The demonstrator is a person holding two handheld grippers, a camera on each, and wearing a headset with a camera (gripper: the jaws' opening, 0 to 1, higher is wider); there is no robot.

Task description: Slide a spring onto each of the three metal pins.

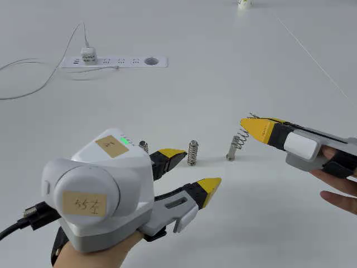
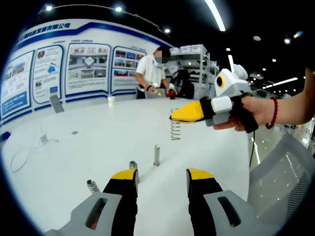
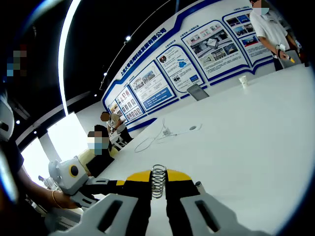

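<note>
Three short metal pins stand in a row on the white table. The left pin and the middle pin each carry a spring. The right pin is bare. My right gripper is shut on a spring, which hangs tilted with its lower end just above that bare pin. The same spring stands between the right gripper's yellow-tipped jaws. My left gripper is open with nothing in it, close in front of the left and middle pins.
A white power strip with a charger and cables lies at the back left. A small white cup stands at the far edge. A person works at a bench beyond the table.
</note>
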